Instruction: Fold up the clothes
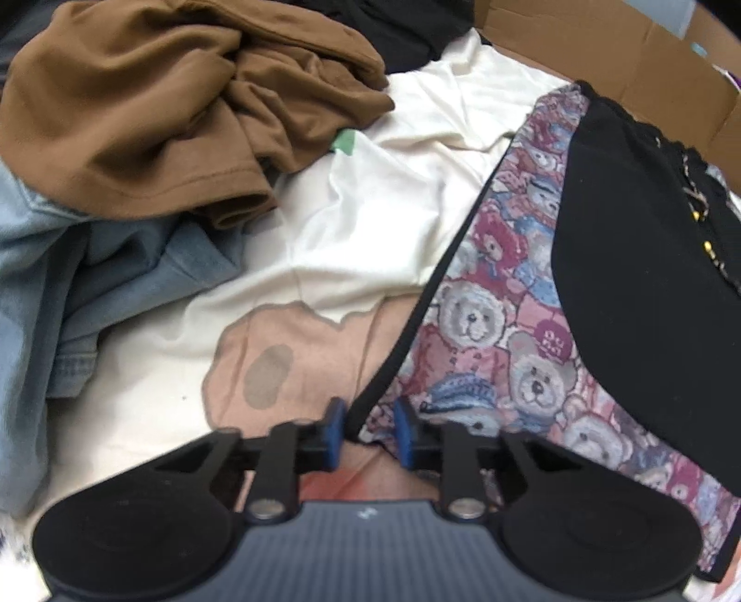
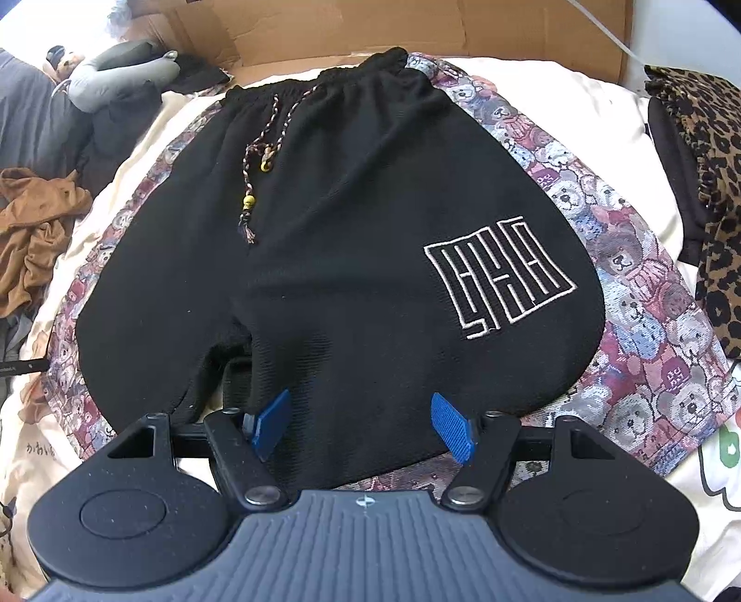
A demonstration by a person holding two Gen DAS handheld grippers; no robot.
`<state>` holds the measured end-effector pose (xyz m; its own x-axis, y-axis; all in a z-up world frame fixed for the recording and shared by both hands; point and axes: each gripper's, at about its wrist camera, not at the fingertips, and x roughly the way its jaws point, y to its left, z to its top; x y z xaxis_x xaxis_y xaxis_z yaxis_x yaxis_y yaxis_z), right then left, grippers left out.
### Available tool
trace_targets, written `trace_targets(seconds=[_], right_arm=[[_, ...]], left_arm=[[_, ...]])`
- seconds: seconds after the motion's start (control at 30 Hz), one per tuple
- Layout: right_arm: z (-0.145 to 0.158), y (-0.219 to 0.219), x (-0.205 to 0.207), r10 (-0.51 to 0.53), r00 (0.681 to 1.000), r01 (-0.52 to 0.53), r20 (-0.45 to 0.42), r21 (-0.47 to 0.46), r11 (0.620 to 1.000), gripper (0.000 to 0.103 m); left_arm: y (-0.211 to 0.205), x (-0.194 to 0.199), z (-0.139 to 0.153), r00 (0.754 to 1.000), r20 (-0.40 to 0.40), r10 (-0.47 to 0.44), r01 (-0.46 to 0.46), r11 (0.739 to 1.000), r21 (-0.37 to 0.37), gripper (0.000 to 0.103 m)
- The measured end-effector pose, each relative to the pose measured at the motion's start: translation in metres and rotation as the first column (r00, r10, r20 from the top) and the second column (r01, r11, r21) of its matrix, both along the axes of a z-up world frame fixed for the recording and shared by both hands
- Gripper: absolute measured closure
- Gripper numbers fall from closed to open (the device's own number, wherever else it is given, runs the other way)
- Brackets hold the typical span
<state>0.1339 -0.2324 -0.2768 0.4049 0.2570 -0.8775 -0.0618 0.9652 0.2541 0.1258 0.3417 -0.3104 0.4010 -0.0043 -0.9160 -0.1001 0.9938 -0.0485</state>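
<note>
Black shorts with teddy-bear print side panels lie flat on a cream bedsheet, waistband away from me, drawstring loose on the front. My right gripper is open over the hem of the right leg, its blue pads apart above the black cloth. In the left wrist view the shorts lie to the right, bear panel toward me. My left gripper has its pads close on either side of the bear panel's black-trimmed corner; a narrow gap shows.
A brown garment and blue jeans are piled to the left on the cream sheet. A cardboard sheet stands behind the shorts. A leopard-print garment lies at the right. A grey neck pillow lies far left.
</note>
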Motion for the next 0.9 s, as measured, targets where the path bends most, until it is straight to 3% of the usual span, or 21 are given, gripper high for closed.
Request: trace_targets(seconds=[0.2, 0.57, 0.67, 0.77, 0.9], right_arm=[[-0.004, 0.002, 0.000, 0.002, 1.000, -0.002, -0.017, -0.002, 1.000, 0.030], [-0.008, 0.005, 0.001, 0.013, 0.999, -0.014, -0.029, -0.008, 1.000, 0.030], [-0.008, 0.007, 0.001, 0.022, 0.999, -0.022, -0.029, -0.006, 1.000, 0.030], [-0.005, 0.008, 0.002, 0.029, 0.999, -0.030, -0.018, -0.002, 1.000, 0.030], [0.000, 0.010, 0.001, 0.042, 0.999, -0.042, 0.003, 0.005, 0.999, 0.030]], left_arm=[[0.009, -0.015, 0.021, 0.995, 0.099, 0.018, -0.007, 0.993, -0.119, 0.094], [0.015, -0.008, -0.001, 0.999, 0.047, 0.027, -0.021, 0.993, -0.119, 0.077], [0.021, -0.011, -0.002, 0.998, 0.047, 0.049, -0.040, 0.984, -0.172, 0.080], [0.022, -0.013, 0.002, 0.997, 0.052, 0.053, -0.042, 0.980, -0.193, 0.094], [0.018, -0.015, 0.016, 0.994, 0.077, 0.071, -0.053, 0.976, -0.210, 0.097]])
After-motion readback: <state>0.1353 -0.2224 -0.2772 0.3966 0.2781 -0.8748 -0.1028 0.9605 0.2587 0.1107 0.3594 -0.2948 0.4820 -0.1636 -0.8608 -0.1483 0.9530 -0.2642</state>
